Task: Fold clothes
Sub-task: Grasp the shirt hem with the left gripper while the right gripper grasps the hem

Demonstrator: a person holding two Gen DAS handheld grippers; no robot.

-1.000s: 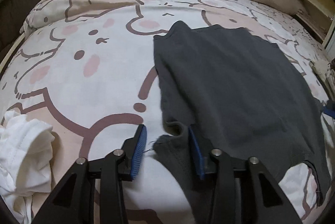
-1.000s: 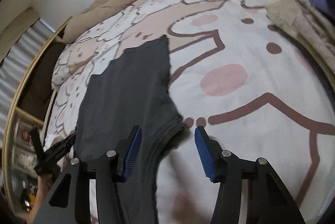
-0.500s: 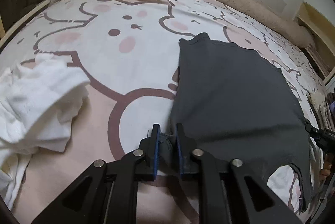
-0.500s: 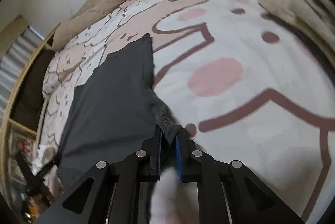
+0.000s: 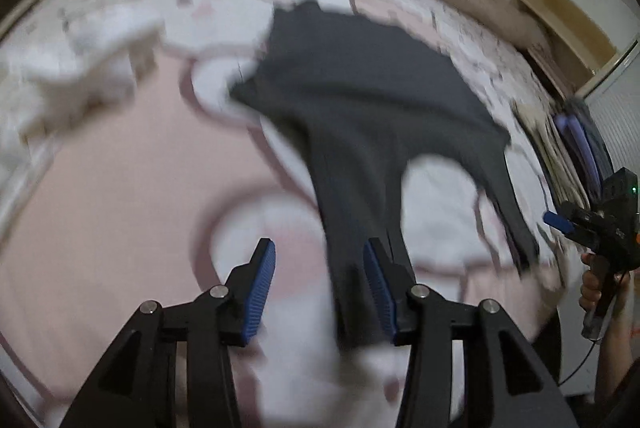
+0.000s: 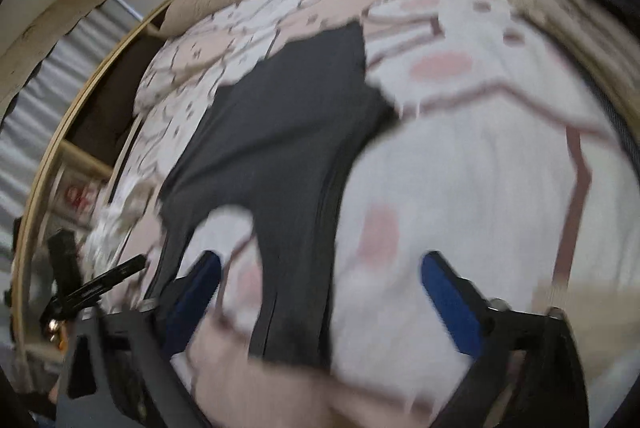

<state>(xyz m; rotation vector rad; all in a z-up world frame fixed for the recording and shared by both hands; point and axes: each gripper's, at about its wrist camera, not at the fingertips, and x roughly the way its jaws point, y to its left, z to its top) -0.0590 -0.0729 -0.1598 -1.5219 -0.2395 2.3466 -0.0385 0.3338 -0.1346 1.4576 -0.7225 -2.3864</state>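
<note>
Garment [image 5: 360, 100], dark grey, lies on the bed [image 5: 120, 188], its long axis running away from me; both my left tongs [image 5: 320, 288] and right tongs [image 6: 320, 296] stand apart, straps seemingly between them.

Pretty blurry shot from the left wrist cam. The left tongs [image 5: 318, 286] are spread wide open, blue pads showing. A dark grey garment [image 5: 360, 100] lies on the bed [image 5: 120, 168], and one strap of it runs down between the fingers, right up against the right-hand pad [image 5: 378, 292]. The bedsheet has a pink and white cartoon print. A crumpled white garment [image 5: 80, 68] sits off to the left, apart from the grey one. At the far right edge, a hand [image 5: 600, 288] holds the other tongs [image 5: 558, 221]; can't tell their state.
</note>
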